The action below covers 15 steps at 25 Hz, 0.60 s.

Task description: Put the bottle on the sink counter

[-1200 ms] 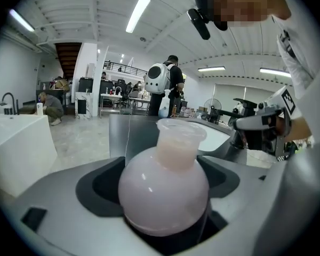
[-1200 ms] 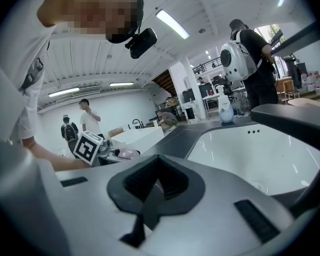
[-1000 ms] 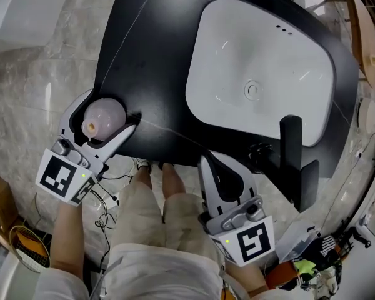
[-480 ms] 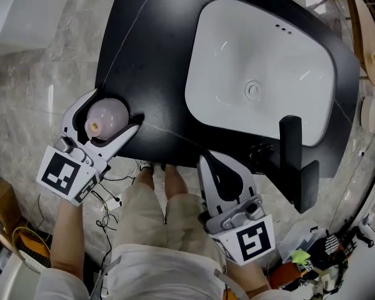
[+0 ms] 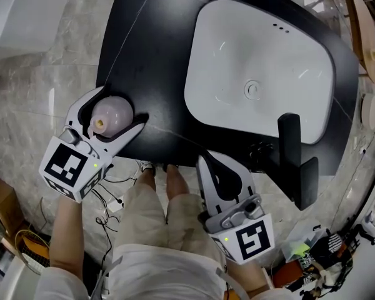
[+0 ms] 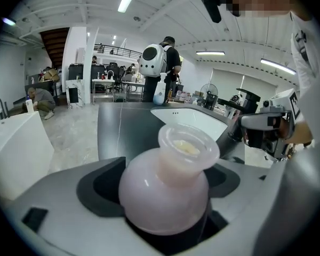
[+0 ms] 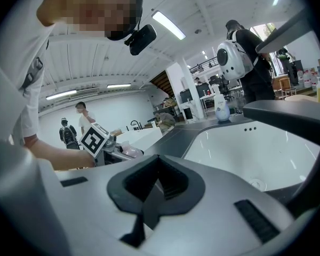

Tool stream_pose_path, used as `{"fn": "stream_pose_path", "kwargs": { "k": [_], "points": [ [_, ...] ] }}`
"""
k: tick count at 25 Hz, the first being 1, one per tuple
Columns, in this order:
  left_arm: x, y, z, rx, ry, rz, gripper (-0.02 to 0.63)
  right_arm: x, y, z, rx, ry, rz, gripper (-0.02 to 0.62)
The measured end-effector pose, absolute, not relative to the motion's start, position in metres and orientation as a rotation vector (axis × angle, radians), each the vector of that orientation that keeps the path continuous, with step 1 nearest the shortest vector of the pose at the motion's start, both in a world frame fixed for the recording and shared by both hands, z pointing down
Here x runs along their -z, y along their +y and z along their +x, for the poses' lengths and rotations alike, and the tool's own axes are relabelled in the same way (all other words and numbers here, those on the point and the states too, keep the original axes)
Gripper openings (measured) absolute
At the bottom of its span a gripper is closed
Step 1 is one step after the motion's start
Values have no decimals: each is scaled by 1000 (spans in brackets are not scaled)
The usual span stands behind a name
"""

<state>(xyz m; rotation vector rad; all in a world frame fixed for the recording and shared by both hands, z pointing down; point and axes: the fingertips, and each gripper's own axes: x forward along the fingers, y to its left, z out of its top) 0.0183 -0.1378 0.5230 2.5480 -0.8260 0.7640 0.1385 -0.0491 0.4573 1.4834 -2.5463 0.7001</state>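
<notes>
The left gripper's [image 5: 120,106] jaws clasped the round pink bottle [image 5: 110,114], mouth upward, over the black counter's [image 5: 156,49] near left corner; whether it touched the top could not be told. The right gripper [image 5: 206,162], jaws pressed together and empty, hung at the counter's front edge, near the faucet [image 5: 290,144] and white basin [image 5: 262,49].

Pale pink glossy bottle [image 5: 110,115], bulbous body, short flared neck; tilted, at near-left corner of black sink counter [image 5: 156,55].
</notes>
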Motion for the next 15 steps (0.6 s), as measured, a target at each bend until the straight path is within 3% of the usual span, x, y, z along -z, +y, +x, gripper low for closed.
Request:
{"fn": "stream_pose_path", "kwargs": {
  "k": [15],
  "points": [
    [-506, -134, 6, -520, -807, 2486, 469, -441, -40, 131, -656, -2530, 1524, 11]
  ]
}}
